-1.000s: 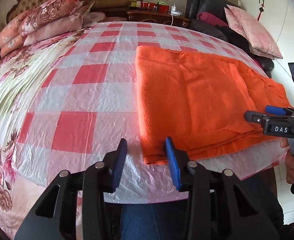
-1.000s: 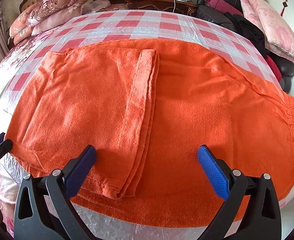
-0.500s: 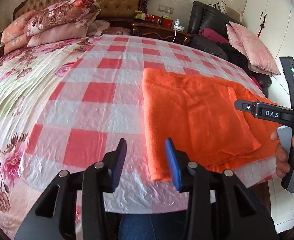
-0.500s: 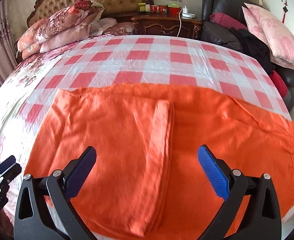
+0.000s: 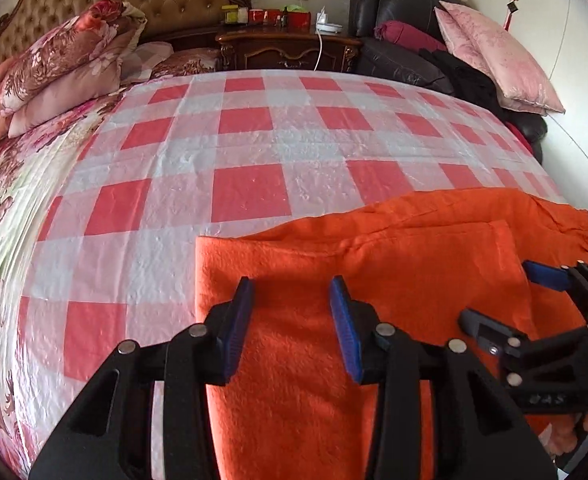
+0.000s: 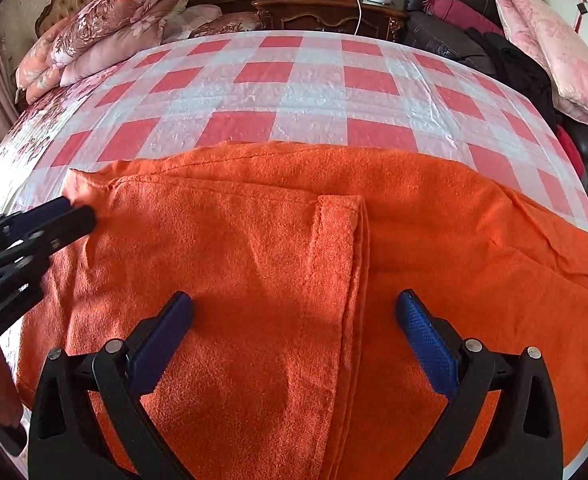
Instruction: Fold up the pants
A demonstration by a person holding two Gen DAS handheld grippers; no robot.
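Observation:
The orange pants (image 6: 434, 220) lie flat on the near part of the bed, with the leg ends folded over the middle; the folded hem edge (image 6: 350, 260) runs toward me. They also show in the left wrist view (image 5: 374, 260). My left gripper (image 5: 292, 320) is open and empty, just above the left part of the pants. My right gripper (image 6: 294, 328) is open wide and empty, straddling the folded hem edge from above. The right gripper also shows at the right of the left wrist view (image 5: 510, 296).
The bed has a red and white checked plastic cover (image 5: 254, 160). Folded floral quilts (image 5: 62, 68) lie by the headboard. A wooden nightstand (image 5: 286, 48) stands behind. A black sofa with pink pillows (image 5: 494, 60) and dark clothes sits at the right.
Both grippers have moved forward and down over the pants. The left gripper has shifted right, from beside the pants' edge to above the cloth. Both stayed open.

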